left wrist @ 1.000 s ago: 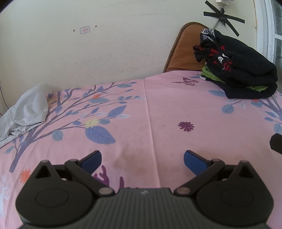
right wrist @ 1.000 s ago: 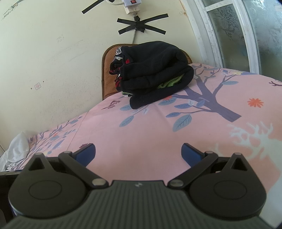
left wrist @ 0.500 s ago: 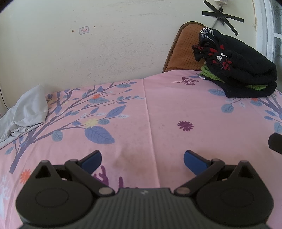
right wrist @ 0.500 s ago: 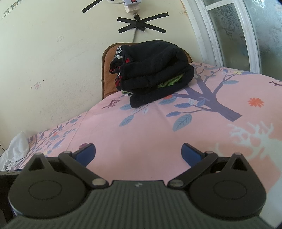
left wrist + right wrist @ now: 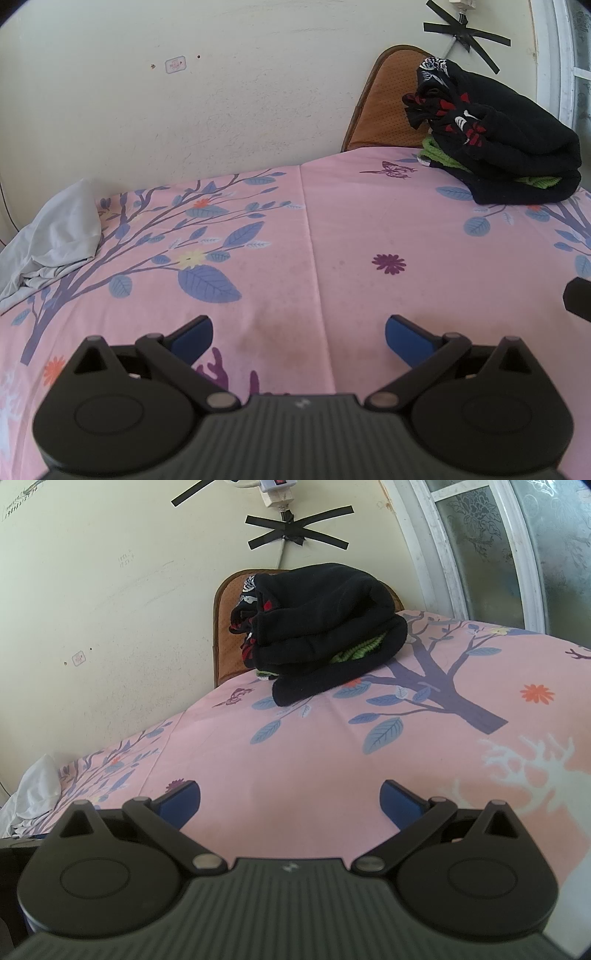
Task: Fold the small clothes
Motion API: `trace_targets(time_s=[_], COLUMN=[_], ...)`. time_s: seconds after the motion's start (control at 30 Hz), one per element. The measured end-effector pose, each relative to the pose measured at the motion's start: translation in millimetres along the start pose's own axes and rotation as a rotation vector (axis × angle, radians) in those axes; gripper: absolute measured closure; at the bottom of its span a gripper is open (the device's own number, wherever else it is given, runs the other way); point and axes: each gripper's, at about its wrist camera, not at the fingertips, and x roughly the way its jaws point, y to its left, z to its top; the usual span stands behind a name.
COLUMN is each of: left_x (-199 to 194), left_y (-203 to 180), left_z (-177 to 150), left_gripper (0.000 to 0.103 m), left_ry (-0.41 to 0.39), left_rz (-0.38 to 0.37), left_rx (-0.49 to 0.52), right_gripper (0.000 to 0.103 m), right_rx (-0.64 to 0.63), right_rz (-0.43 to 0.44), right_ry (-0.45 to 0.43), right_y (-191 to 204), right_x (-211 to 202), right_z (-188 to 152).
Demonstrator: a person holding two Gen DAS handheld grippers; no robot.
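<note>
A crumpled light grey garment (image 5: 51, 240) lies at the far left edge of the pink floral sheet (image 5: 332, 229); a bit of it (image 5: 35, 794) also shows in the right wrist view. A folded stack of black clothes (image 5: 506, 155) with a green piece inside sits at the far right corner, also seen as the black stack (image 5: 321, 627). My left gripper (image 5: 297, 334) hovers open over the bare sheet, holding nothing. My right gripper (image 5: 290, 799) is open too, empty, low over the sheet (image 5: 332, 760). Its dark edge (image 5: 578, 299) pokes in at the right.
A brown padded chair back (image 5: 388, 99) stands behind the black stack against the cream wall. A power strip with taped cable (image 5: 280, 513) hangs on the wall. A frosted window (image 5: 498, 550) borders the right side.
Both views have shifted slightly; the black stack sits a little lower in the left view and higher in the right view. Both grippers stay open and empty.
</note>
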Motion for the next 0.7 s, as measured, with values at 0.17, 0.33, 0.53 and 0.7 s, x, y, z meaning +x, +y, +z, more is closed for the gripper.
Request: trace_targets(time_s=[0.17,0.33,0.53,0.7], left_x=[-0.2,-0.3,-0.6,-2.7], left_y=[-0.1,0.0,0.8,-0.2], left_z=[-0.2,0.1,0.3,-0.2], left_gripper=[0.000,0.000,0.000,0.000], left_ry=[0.000,-0.001,-0.003,-0.020], left_rz=[0.000,0.001,0.004,-0.001], left_rx=[0.001,0.001,0.002,0.013], right_gripper=[0.000,0.000,0.000,0.000], right_rx=[0.002,0.004,0.005,0.005], right_rz=[0.002,0.003,0.004,0.004], right_ry=[-0.003,-0.004,-0.005,-0.004], right_y=[0.8,0.0,-0.2,-0.7], right_x=[0.6,0.2,-0.3,-0.1], right_z=[-2.1,-1.5,-1.4,-0.9])
